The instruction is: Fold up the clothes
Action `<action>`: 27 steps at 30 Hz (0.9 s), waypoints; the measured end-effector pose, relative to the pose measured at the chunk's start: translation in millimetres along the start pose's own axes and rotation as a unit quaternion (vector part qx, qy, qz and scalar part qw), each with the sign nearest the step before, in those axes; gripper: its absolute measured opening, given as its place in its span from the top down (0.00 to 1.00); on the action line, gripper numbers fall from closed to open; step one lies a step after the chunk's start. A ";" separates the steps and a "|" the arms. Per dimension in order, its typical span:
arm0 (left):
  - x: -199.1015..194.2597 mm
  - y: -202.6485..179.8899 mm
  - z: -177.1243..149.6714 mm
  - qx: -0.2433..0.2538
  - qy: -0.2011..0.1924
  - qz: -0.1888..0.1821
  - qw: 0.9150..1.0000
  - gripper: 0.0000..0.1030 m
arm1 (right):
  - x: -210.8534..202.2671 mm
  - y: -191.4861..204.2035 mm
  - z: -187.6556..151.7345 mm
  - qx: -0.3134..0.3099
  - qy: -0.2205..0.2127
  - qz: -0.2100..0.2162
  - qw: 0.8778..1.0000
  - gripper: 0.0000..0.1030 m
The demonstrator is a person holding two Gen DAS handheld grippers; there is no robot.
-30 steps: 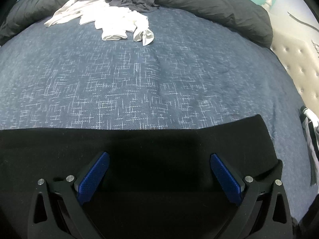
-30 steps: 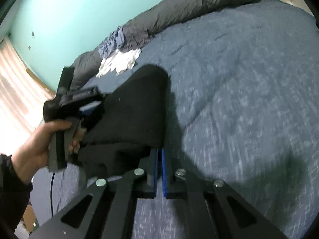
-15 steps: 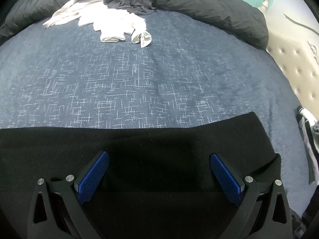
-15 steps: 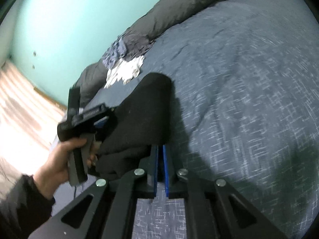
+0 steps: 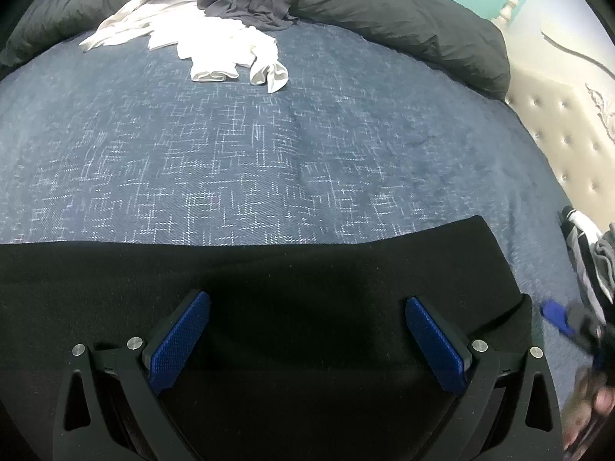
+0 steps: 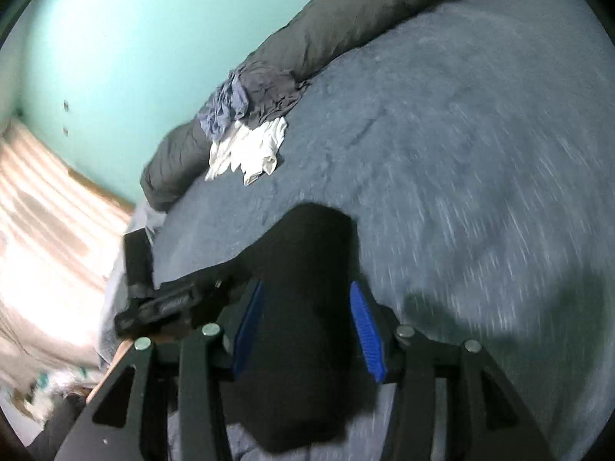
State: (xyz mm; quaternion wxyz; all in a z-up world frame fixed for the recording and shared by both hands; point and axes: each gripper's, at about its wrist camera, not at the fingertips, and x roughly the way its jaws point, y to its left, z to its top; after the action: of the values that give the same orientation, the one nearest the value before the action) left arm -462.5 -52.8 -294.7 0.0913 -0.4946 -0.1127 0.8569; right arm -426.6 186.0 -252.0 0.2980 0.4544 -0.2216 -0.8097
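Black garment point(image 5: 269, 269) folded flat on the bed point(image 5: 269, 153), left gripper point(image 5: 307, 342) spread wide holding nothing, right gripper point(image 6: 305, 330) opening off its edge, white clothes point(image 5: 215, 50) pile unfolded yet.

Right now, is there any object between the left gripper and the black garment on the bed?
Nothing visible does. The left gripper has its jaws wide apart directly over the black garment, with no object between them. The white clothes lie far away, near the dark duvet. The right gripper is opening, with the garment between its pads.
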 end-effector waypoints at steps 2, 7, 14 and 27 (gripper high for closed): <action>-1.4 -0.6 -1.5 0.002 0.000 0.001 1.000 0.00 | 17.5 7.2 17.2 -0.013 0.029 -0.007 0.999 0.56; -1.4 -2.1 -1.8 0.005 -0.001 0.003 1.000 0.00 | 54.7 9.0 23.1 -0.025 0.097 -0.028 0.995 0.75; 2.4 -2.6 0.0 0.008 0.001 0.010 1.000 0.00 | 50.4 10.1 -8.5 -0.064 0.125 -0.025 0.990 0.89; 4.9 -1.2 2.5 0.003 0.000 0.009 1.000 0.00 | 37.1 1.2 -40.2 -0.084 0.147 -0.034 0.985 0.97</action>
State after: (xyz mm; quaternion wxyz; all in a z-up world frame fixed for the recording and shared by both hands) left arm -467.0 -50.5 -297.2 0.0848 -0.4953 -0.1052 0.8581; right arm -406.5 156.2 -293.3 0.3369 0.5494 -0.0914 -0.7591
